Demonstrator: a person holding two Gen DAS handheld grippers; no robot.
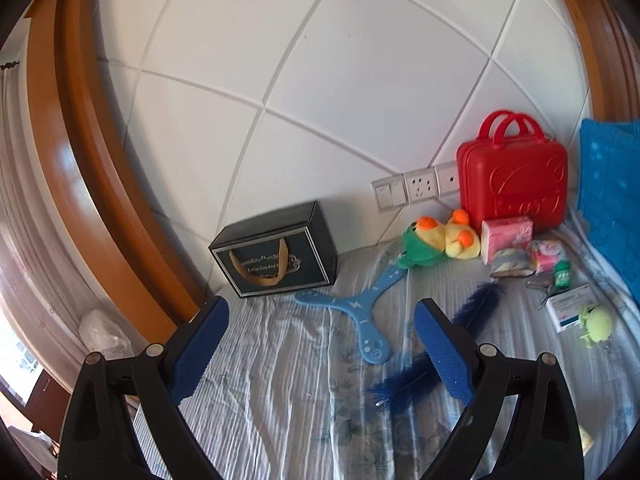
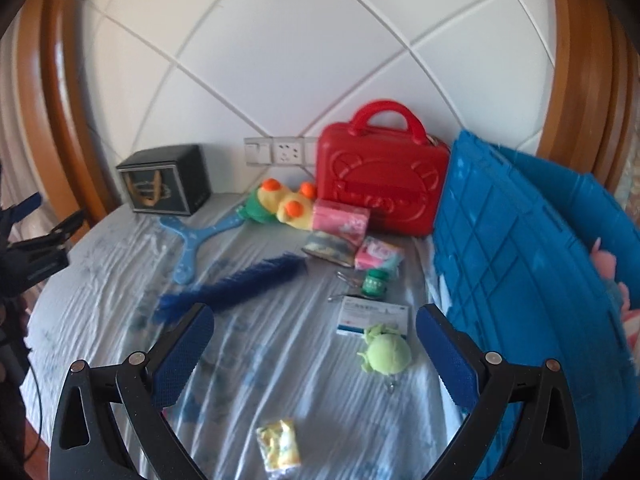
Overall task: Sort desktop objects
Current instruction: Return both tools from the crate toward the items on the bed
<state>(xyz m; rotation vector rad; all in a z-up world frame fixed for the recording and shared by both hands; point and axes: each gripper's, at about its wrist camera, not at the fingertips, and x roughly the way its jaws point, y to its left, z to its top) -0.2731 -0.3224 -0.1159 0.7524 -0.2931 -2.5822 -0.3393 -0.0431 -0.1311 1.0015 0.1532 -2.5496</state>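
**Two open grippers over a scattered bed**

While both grippers hang released and empty above the striped bedsheet (image 1: 280,380), each view offers something of its own. The left gripper (image 1: 320,344) looks at the dark gift box (image 1: 276,250) far left against the white wall, with the blue boomerang (image 1: 352,312) and the dark blue feather (image 1: 440,344) just past its fingers. The red case (image 1: 514,184) stands far right, the duck plush (image 1: 440,242) just beside it on its left.

The right gripper (image 2: 314,354), jaws wide, faces the green plush ball (image 2: 386,354) lying near, touching the medicine box (image 2: 374,314) beyond it. Only this view shows the yellow packet (image 2: 279,446) close in on the sheet, and the inside of the blue crate (image 2: 520,260) at right, where something pink lies. The small green bottle (image 2: 375,282) sits beyond the medicine box, near the pink tissue packs (image 2: 378,256)
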